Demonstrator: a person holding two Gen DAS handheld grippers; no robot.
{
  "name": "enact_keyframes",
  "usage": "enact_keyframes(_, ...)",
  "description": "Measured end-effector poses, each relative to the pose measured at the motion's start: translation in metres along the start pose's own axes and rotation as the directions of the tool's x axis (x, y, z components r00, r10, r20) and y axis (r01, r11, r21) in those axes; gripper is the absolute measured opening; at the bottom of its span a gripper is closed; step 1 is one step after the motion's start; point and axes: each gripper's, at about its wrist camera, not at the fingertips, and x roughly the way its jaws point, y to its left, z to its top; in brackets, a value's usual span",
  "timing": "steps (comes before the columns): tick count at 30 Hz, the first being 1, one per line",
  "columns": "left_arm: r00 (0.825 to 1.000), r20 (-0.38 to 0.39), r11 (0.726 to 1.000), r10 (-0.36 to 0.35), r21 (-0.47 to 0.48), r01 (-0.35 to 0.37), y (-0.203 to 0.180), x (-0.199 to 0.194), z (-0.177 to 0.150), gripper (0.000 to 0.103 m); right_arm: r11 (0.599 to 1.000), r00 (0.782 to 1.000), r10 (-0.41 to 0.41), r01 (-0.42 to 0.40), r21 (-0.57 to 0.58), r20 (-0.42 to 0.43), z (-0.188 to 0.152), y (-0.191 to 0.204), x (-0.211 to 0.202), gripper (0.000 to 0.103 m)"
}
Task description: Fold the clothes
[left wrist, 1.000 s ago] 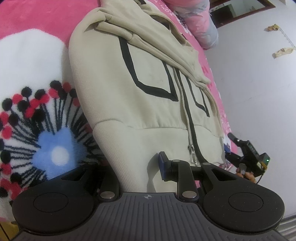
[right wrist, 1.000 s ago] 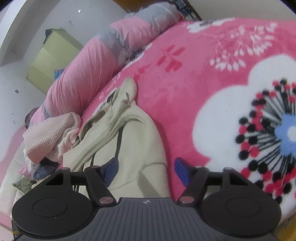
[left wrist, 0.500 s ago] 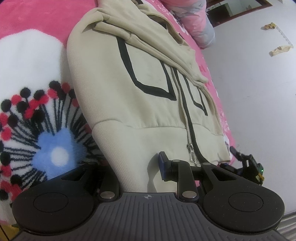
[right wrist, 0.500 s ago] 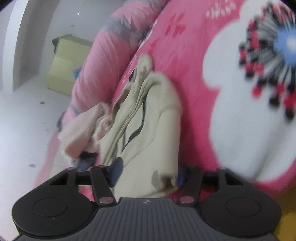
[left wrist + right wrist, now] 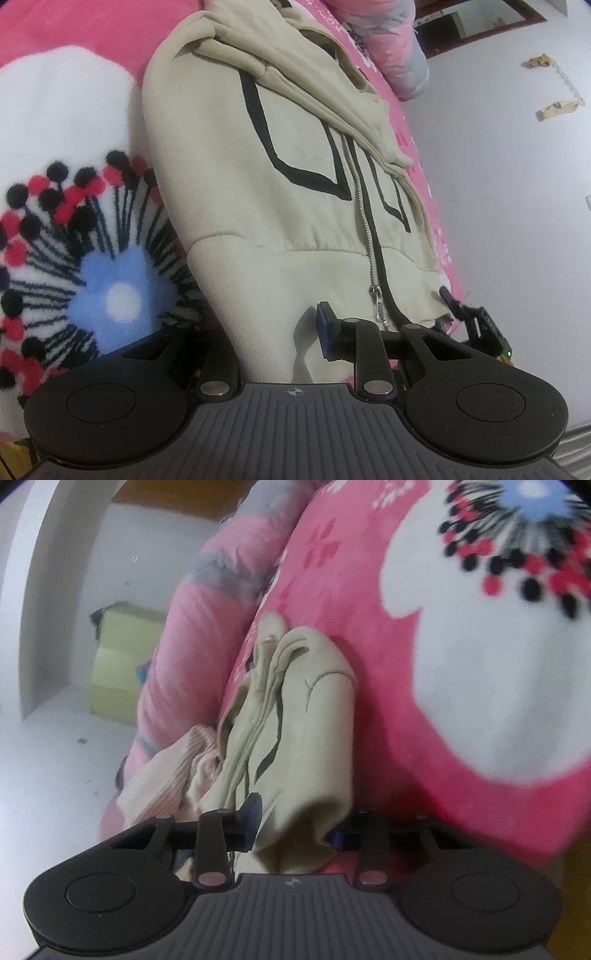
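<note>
Both grippers on the hem of the beige zip hoodie

We've got the left gripper clamped narrow on the hoodie hem, just beside the zipper pull. Our right gripper has just been closing, the hem corner bunched between its jaws, though we can't tell if the pads are pressing yet. From there the hoodie stretches away over the pink flower blanket.

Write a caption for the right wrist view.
Right gripper closing on the beige hoodie's hem, on a pink blanket.
</note>
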Motion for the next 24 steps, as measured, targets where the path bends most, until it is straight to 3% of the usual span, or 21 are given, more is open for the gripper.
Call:
enact_keyframes(4, 1.000, 0.003, 1.000, -0.019, -0.005, 0.019, 0.003, 0.000, -0.002, 0.023, 0.998, 0.998, -0.042, 0.039, 0.043, 0.055, -0.010, 0.000, -0.005, 0.038)
enact_keyframes(13, 0.999, -0.008, 0.999, -0.037, -0.009, 0.037, 0.007, -0.001, -0.001, 0.023, 0.993, 0.988, -0.059, 0.043, 0.109, 0.146, -0.005, 0.000, 0.017, 0.038)
enact_keyframes(19, 0.998, -0.016, 0.998, -0.059, -0.012, 0.058, 0.013, -0.001, 0.000, 0.023, 0.997, 0.996, -0.037, 0.031, 0.072, 0.078, -0.026, 0.006, 0.015, 0.038)
enact_keyframes(24, 0.997, -0.034, 0.998, -0.063, -0.003, 0.063, 0.012, -0.002, 0.000, 0.024, 0.997, 0.997, -0.002, -0.004, 0.076, 0.074, -0.008, 0.010, 0.029, 0.038)
